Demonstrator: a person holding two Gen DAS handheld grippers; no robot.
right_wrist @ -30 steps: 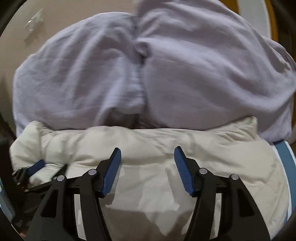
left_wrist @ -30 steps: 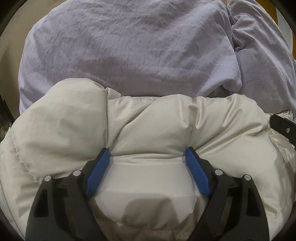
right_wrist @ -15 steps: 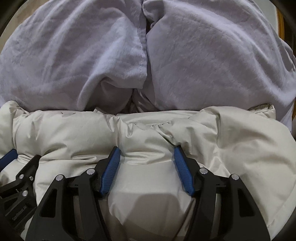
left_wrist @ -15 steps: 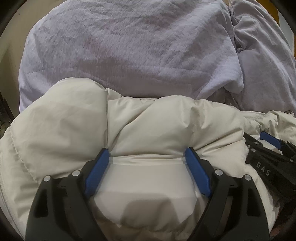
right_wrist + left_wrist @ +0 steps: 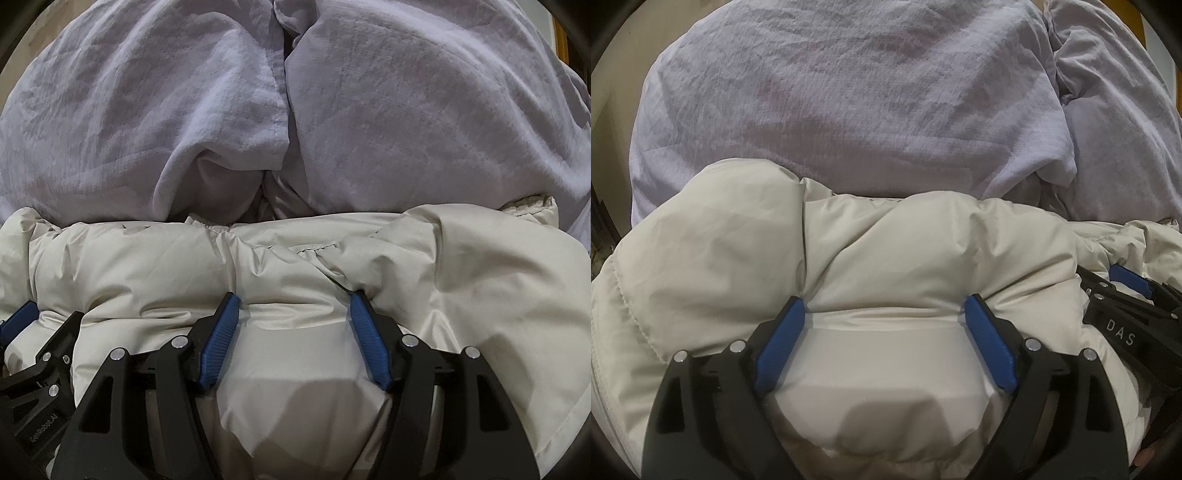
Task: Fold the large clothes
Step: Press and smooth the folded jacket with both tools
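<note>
Looking along the left gripper [image 5: 884,314], its blue-padded fingers are spread wide with a bulging fold of the cream puffy quilted jacket [image 5: 738,258] pressed between them, lavender crinkled fabric [image 5: 849,92] beyond; the right gripper [image 5: 1123,314] sits beside it (marked DAS). From the right wrist, that gripper [image 5: 291,308] likewise straddles a jacket [image 5: 480,277] fold, moderately open, the lavender fabric [image 5: 406,110] behind.
</note>
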